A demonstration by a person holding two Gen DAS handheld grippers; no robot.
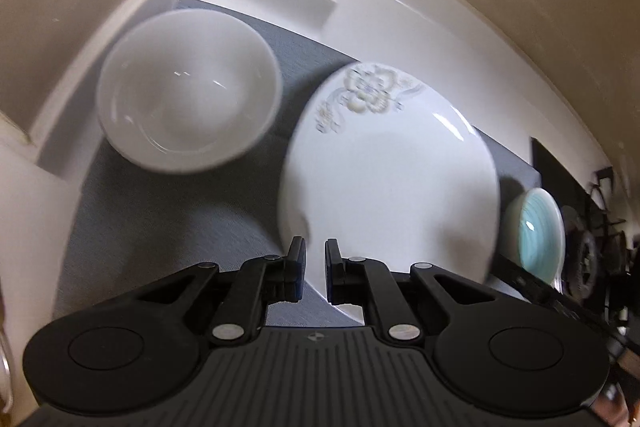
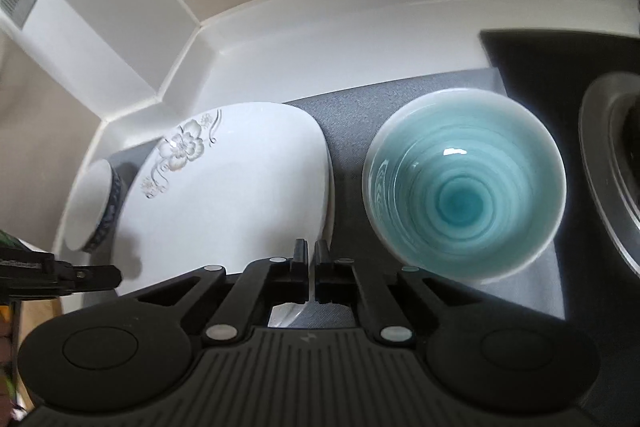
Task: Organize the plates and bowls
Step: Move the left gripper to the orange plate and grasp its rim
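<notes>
A white plate with a flower print (image 1: 384, 179) lies on a grey mat (image 1: 160, 211). A white bowl (image 1: 188, 91) stands to its left, a teal bowl (image 1: 538, 235) to its right. My left gripper (image 1: 315, 259) is shut on the plate's near rim. In the right wrist view the plate (image 2: 232, 195) is at left, the teal bowl (image 2: 464, 195) at right, and the white bowl (image 2: 90, 207) at far left. My right gripper (image 2: 311, 259) is shut and empty above the plate's near right edge. The left gripper's tip (image 2: 96, 277) shows at the left edge.
A white counter (image 2: 320, 39) with a raised back edge runs behind the mat. A steel sink rim (image 2: 608, 163) is at the right. A dark stove area (image 1: 588, 247) lies beyond the teal bowl.
</notes>
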